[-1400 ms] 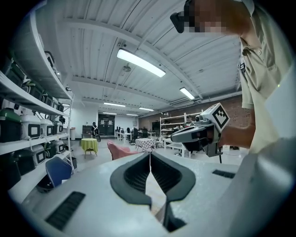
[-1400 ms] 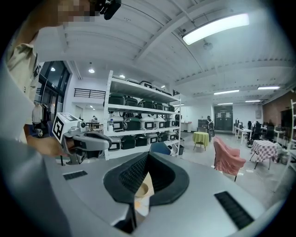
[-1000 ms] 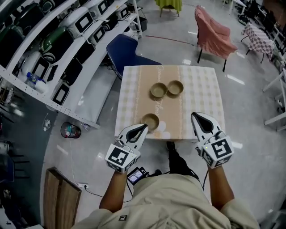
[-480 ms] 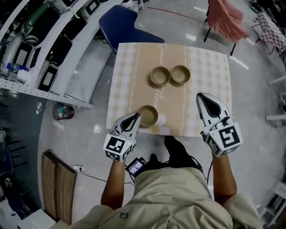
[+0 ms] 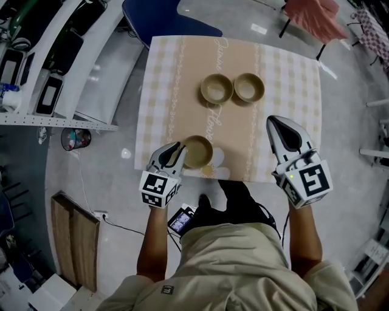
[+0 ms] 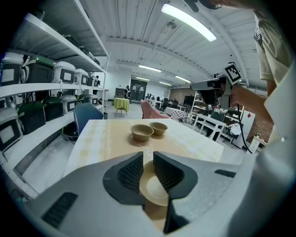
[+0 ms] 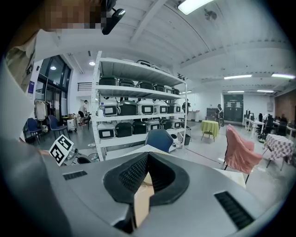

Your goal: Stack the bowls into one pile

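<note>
Three tan bowls stand on the checked table. Two sit side by side at the far middle, the left far bowl and the right far bowl. The near bowl stands alone by the front edge. My left gripper hovers at this bowl's left rim, its jaws a narrow gap apart, with the bowl showing through the gap; whether the pads touch it I cannot tell. My right gripper is shut and empty over the table's right front.
Shelves of appliances line the left side. A blue chair stands beyond the table's far edge and a pink-draped chair at the upper right. On the floor to the left are a bin and a wooden board.
Both grippers have come down and forward toward the table. The left one has sunk to the near bowl's left rim. The right one has moved over the table's right front.
</note>
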Demonstrator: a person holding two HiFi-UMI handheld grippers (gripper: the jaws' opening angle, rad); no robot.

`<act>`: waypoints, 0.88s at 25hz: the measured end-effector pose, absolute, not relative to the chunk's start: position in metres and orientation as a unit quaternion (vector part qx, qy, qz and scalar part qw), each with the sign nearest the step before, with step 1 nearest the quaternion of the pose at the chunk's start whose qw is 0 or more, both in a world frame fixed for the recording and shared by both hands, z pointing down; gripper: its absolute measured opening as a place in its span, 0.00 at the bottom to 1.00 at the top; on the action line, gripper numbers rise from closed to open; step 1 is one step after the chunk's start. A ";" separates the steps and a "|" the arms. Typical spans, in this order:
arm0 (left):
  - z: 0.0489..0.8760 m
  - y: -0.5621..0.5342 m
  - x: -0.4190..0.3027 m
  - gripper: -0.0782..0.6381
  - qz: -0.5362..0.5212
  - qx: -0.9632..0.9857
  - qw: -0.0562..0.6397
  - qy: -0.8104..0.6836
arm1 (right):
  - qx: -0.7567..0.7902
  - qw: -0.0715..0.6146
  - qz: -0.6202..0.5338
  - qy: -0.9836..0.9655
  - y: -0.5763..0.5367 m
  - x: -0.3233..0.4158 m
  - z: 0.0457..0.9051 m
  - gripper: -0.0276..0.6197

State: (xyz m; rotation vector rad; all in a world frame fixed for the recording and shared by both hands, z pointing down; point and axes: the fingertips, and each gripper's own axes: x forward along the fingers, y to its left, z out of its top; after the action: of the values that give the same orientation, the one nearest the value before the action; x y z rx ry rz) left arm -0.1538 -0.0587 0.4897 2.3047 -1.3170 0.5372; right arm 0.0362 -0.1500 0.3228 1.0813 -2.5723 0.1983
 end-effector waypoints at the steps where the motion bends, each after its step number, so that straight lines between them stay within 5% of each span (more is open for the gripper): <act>1: 0.496 -0.060 -0.154 0.18 0.196 0.830 0.219 -0.474 | 0.380 0.173 0.071 -0.906 -0.152 0.035 0.327 0.05; 22: 0.580 -0.070 -0.156 0.22 0.259 0.797 0.272 -0.473 | 0.375 0.189 0.091 -0.903 -0.200 0.038 0.382 0.05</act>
State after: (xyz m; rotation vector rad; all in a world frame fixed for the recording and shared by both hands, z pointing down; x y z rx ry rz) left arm -0.1562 -0.0703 0.5804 2.1460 -1.2745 0.6963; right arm 0.0384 -0.1999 0.3817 1.0554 -2.5389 0.2549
